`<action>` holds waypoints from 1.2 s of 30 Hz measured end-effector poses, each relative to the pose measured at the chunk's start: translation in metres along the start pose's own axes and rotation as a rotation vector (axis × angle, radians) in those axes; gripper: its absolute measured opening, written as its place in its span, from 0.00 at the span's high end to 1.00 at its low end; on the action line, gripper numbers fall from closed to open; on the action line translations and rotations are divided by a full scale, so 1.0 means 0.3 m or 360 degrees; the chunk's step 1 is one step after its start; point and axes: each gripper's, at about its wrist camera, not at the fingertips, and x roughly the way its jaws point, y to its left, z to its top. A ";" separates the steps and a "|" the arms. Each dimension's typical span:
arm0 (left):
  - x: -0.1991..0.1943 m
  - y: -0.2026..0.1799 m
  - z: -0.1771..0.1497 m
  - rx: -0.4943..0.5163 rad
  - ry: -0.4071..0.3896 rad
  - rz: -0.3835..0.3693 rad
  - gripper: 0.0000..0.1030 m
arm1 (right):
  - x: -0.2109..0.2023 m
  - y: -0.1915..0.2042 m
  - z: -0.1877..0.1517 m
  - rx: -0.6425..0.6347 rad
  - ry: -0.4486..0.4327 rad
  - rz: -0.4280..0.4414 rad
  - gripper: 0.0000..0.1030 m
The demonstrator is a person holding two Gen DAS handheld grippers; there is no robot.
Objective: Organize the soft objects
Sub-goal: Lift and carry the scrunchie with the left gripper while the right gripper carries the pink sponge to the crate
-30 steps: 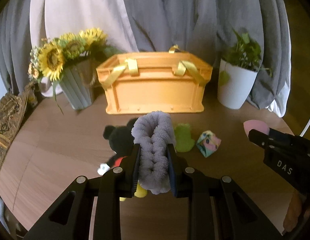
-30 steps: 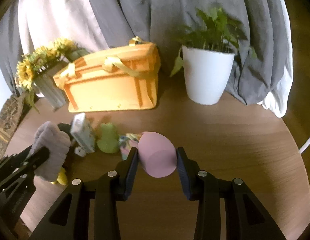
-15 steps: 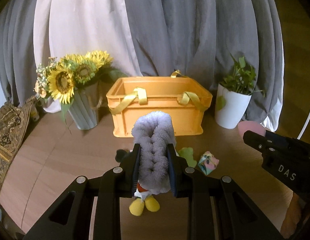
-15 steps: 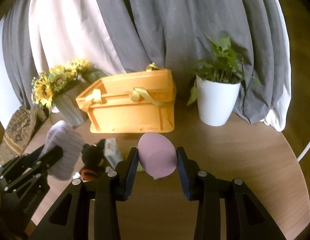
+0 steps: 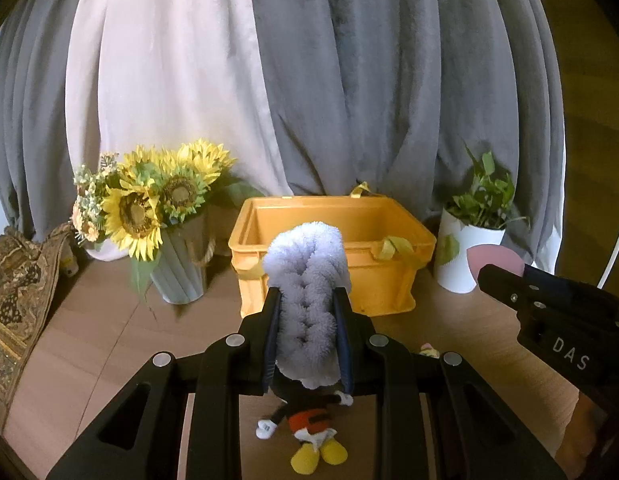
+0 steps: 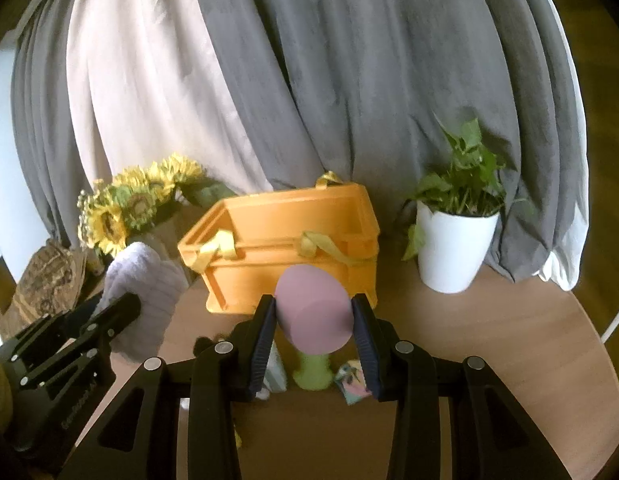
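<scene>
Grey and pale pink curtains hang in folds behind a round wooden desk and fill the whole backdrop. On the desk, in front of the curtains, stands an open orange crate with yellow ribbon handles. A vase of sunflowers stands to its left and a white potted plant to its right. A patterned brown cloth lies at the desk's left edge.

The left tongs are clenched on a fluffy lilac plush, held above the desk in front of the crate. Its long axis runs along the fingers, and its rounded end points up and toward the crate. The right tongs grasp a pink foam cylinder, also raised before the crate, with its flat round face tipped up toward the crate.

Below the left tongs a mouse doll lies on the desk, yellow feet nearest the camera. A green soft toy and a small pastel toy lie under the right tongs.
</scene>
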 end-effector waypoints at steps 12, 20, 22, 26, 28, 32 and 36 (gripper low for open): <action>0.029 0.064 0.123 0.0014 -0.0104 -0.0003 0.76 | 0.041 0.075 0.103 -0.0017 -0.0122 0.0026 0.62; 0.067 0.081 0.203 0.0028 -0.0170 -0.0010 0.76 | 0.077 0.093 0.175 -0.0037 -0.0182 0.0021 0.62; 0.085 0.084 0.224 0.0025 -0.0175 -0.0025 0.76 | 0.089 0.093 0.192 -0.0038 -0.0199 0.0020 0.62; 0.120 0.083 0.264 0.0038 -0.0192 -0.0038 0.76 | 0.126 0.095 0.227 -0.0056 -0.0221 0.0018 0.62; 0.142 0.082 0.282 0.0048 -0.0200 -0.0041 0.76 | 0.147 0.091 0.243 -0.0050 -0.0220 0.0021 0.62; 0.189 0.083 0.314 0.0051 -0.0200 -0.0045 0.76 | 0.198 0.081 0.281 -0.0026 -0.0217 0.0023 0.61; 0.241 0.082 0.342 0.0066 -0.0193 -0.0032 0.76 | 0.248 0.075 0.312 -0.0020 -0.0202 0.0015 0.61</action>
